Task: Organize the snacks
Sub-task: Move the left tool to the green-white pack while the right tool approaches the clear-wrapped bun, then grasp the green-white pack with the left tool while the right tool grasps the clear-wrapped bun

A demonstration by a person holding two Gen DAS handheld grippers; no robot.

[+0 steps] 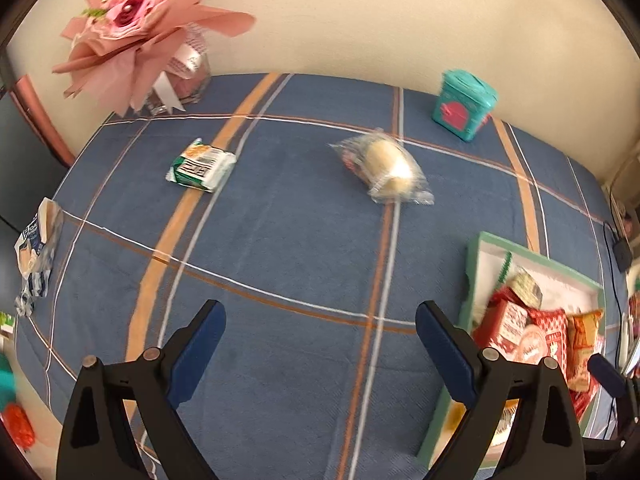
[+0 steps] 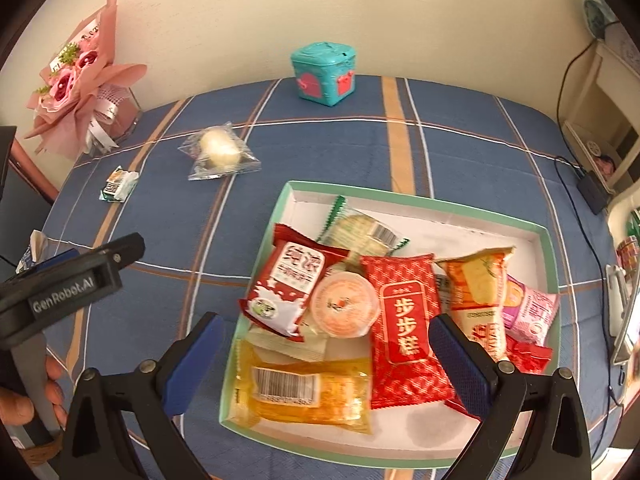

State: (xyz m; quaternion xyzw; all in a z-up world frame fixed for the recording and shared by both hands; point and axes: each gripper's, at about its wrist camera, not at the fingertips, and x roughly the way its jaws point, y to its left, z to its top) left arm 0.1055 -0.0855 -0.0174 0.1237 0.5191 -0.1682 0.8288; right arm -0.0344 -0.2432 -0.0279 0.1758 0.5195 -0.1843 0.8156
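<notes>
Clearly we have both tongs empty at this moment: the left gripper (image 1: 320, 336) stands with its jaws wide apart above the bare blue checked cloth (image 1: 280, 248), and the right gripper (image 2: 326, 344) hangs with its jaws apart over the green-rimmed tray (image 2: 554, 248), with nothing between them. Most snacks lie already in that tray, but three are outside on the cloth: the bun in clear wrap (image 1: 384, 168) near the middle, the green-and-white packet (image 1: 202, 166) further to the left, and a blue-and-white bag (image 1: 34, 248) at the left edge of the cloth. We judge the bun as the nearest one for the left gripper. It looks very light and soft, and the clear film is probably slippery and puffed with air, so a hard squeeze could flatten the bread or let the wrap slide out. We think it is better to take it across the short middle of the bun, with gentle pressure, not at the thin sealed ends. The green packet looks flat and a little stiffer, so its long edges would give a sure hold.
</notes>
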